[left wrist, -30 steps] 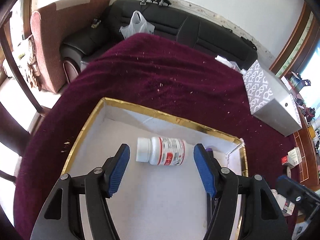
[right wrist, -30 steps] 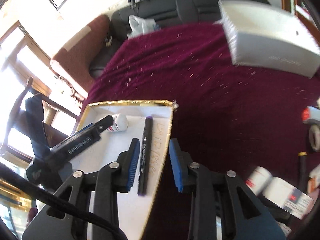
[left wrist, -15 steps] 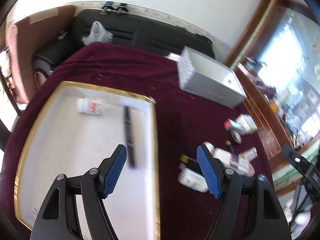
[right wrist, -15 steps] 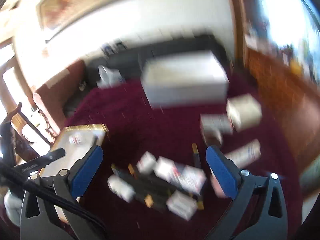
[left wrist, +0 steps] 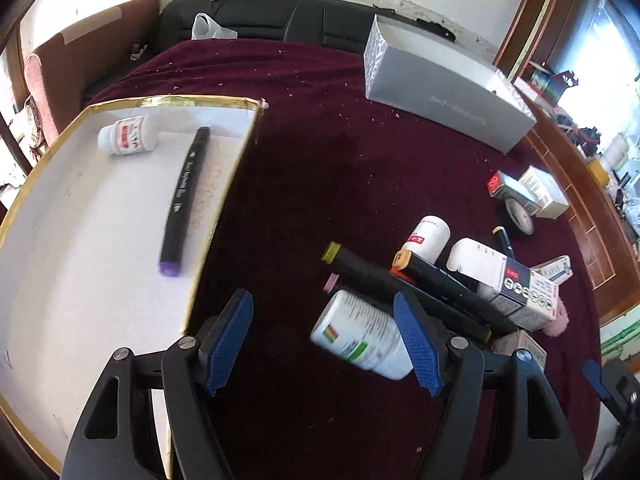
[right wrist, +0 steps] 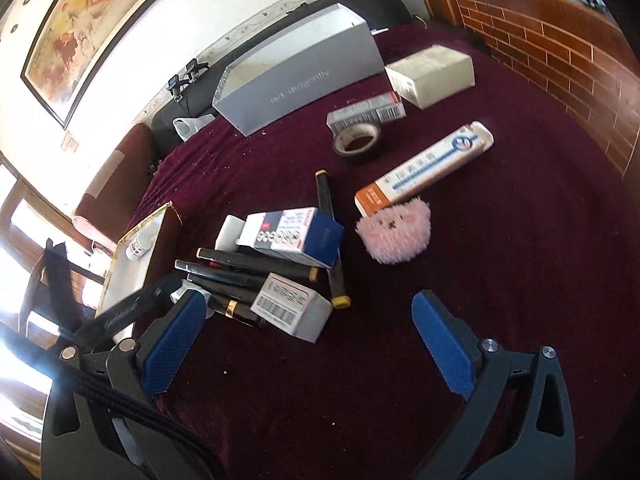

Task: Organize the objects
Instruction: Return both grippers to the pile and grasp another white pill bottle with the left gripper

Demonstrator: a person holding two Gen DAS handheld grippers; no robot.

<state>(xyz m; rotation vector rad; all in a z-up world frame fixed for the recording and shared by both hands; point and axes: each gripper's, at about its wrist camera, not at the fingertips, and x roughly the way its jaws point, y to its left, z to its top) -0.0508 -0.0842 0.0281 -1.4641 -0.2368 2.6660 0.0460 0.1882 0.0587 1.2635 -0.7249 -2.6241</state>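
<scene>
A gold-rimmed white tray (left wrist: 224, 98) lies at the left on the dark red cloth. In it are a white pill bottle (left wrist: 126, 140) and a black marker (left wrist: 186, 200) with a purple end. My left gripper (left wrist: 322, 332) hangs open just right of the tray. A white bottle with a green label (left wrist: 360, 338) lies under it by the right finger, untouched by the left pad. My right gripper (right wrist: 308, 316) stands wide open over the pile. A small barcoded box (right wrist: 292, 306) and several black markers (right wrist: 236, 276) lie near its left finger, none gripped.
A big grey box (right wrist: 296, 72) stands at the back, with a cream box (right wrist: 432, 70), a tape roll (right wrist: 358, 140) and a long orange-and-white box (right wrist: 424, 168) nearby. A pink fluffy thing (right wrist: 394, 232) and a blue-and-white box (right wrist: 296, 236) lie in the pile. A black sofa (left wrist: 280, 20) runs behind.
Both grippers have swung right, from over the tray to the pile of loose objects. The right jaws have gone from narrow to wide open. The marker and the pill bottle stay in the tray.
</scene>
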